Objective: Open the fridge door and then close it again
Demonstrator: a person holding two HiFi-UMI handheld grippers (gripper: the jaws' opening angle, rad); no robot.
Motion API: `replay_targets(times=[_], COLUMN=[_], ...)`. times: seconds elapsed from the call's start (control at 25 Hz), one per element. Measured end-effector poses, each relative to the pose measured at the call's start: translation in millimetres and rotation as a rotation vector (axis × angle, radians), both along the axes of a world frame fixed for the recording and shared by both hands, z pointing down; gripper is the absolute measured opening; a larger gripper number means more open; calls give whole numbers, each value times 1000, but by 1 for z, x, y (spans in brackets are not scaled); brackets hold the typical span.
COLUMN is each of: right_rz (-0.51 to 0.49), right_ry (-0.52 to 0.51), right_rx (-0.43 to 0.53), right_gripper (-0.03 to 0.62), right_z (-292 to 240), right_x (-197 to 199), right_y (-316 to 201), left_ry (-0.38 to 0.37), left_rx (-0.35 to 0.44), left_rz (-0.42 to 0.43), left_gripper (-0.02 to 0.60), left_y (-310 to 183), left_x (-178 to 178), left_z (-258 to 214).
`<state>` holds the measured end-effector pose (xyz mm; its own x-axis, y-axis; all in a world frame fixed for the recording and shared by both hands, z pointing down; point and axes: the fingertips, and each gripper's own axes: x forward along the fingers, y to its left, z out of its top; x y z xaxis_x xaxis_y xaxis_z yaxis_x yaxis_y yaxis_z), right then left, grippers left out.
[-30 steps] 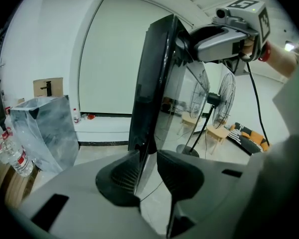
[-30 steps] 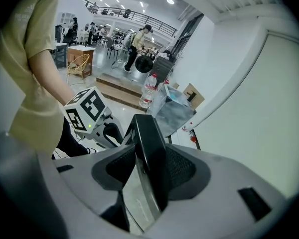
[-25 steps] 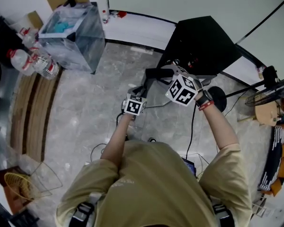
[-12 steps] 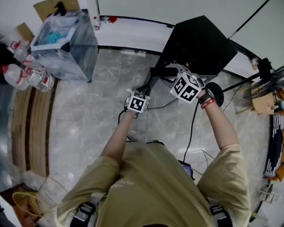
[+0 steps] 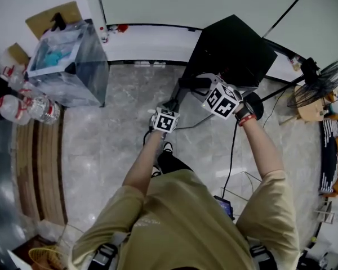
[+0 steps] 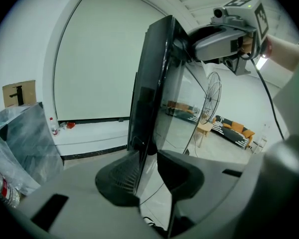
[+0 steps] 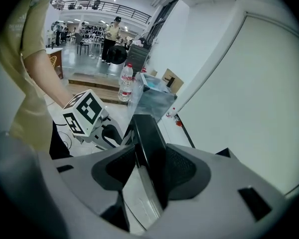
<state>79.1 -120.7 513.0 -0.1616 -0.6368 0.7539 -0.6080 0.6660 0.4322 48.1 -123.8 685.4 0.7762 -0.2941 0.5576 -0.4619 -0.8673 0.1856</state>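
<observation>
The black fridge (image 5: 232,48) stands against the white wall, its door (image 5: 187,83) swung out towards me as a thin dark edge. My left gripper (image 5: 171,104) holds that edge low down; in the left gripper view the door edge (image 6: 148,108) runs between its pads. My right gripper (image 5: 196,83) is shut on the door's upper part; in the right gripper view the door edge (image 7: 148,148) is pinched between the pads. The left gripper view shows the right gripper (image 6: 224,31) up on the door. The right gripper view shows the left gripper's cube (image 7: 83,113) lower down.
A clear bin lined with a plastic bag (image 5: 67,58) stands at the left with water bottles (image 5: 27,108) beside it. A standing fan (image 5: 321,82) is at the right. Cables (image 5: 231,151) run over the marble floor. A wooden platform (image 5: 39,167) lies at far left.
Both grippers have moved sideways together with the door edge still between their jaws. The view has swung, so the bin and bottles have drifted left and down.
</observation>
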Motion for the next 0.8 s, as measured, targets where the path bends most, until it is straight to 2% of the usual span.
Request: replay_targets(times=[0.36,0.8], right_rz=[46,107], right_ry=[-14,-28], right_rx=[17,17], right_gripper=[206,202], right_z=[1,-2], right_x=[11,34], right_y=[-20,-53], left_ry=[29,-8], left_rx=[17,21], left_rz=[50,123], left_gripper=[107,110], left_y=[-24,-60], left_x=[14,39], left_z=[-2,-5])
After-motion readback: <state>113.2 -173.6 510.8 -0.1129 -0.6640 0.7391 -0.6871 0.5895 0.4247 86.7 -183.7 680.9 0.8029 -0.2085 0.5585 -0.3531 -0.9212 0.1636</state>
